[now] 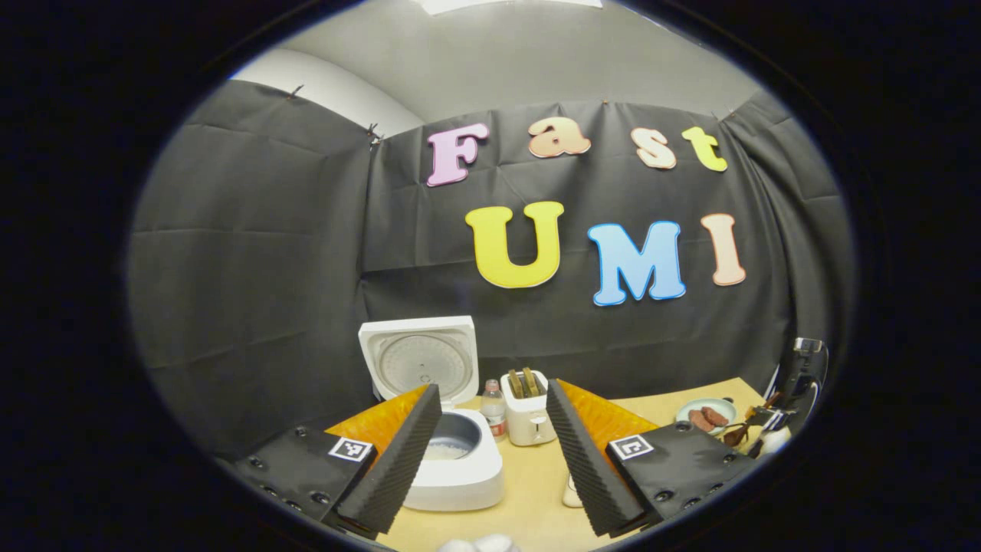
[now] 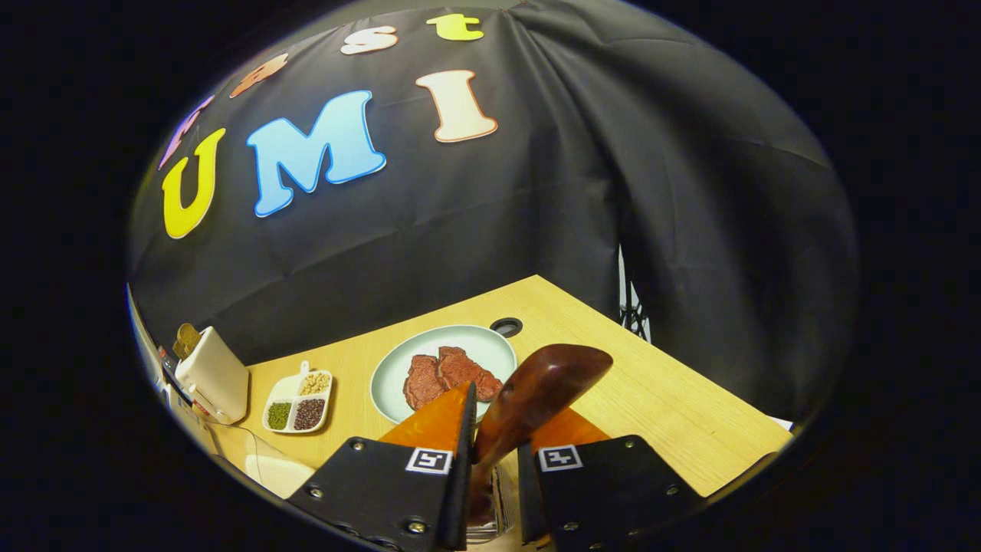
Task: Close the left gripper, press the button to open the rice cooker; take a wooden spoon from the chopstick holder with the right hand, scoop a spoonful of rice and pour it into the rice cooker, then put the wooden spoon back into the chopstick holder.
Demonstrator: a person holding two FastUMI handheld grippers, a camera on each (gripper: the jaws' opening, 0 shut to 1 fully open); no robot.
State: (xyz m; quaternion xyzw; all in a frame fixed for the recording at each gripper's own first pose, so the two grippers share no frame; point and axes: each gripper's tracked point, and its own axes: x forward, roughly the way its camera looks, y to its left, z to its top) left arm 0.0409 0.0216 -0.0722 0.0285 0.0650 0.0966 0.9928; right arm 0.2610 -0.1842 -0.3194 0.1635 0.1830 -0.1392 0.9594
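In the left gripper view the white rice cooker [image 1: 460, 479] stands with its lid [image 1: 420, 359] raised, and something pale lies in the inner pot [image 1: 452, 438]. My left gripper [image 1: 492, 391] hangs open above and in front of it, holding nothing. In the right gripper view my right gripper [image 2: 498, 429] is shut on the handle of the dark wooden spoon [image 2: 540, 387], whose bowl points up and away. The metal chopstick holder [image 2: 490, 502] sits just beneath the fingers. At the far right of the left gripper view, the right gripper [image 1: 766, 420] shows beside the plate.
A white toaster [image 1: 527, 414] and a small bottle [image 1: 493, 410] stand behind the cooker. A plate of meat [image 2: 444, 368], a divided dish of grains [image 2: 297, 402] and the toaster [image 2: 211, 376] rest on the wooden table [image 2: 674, 414]. The table has a cable hole [image 2: 506, 326] near the plate.
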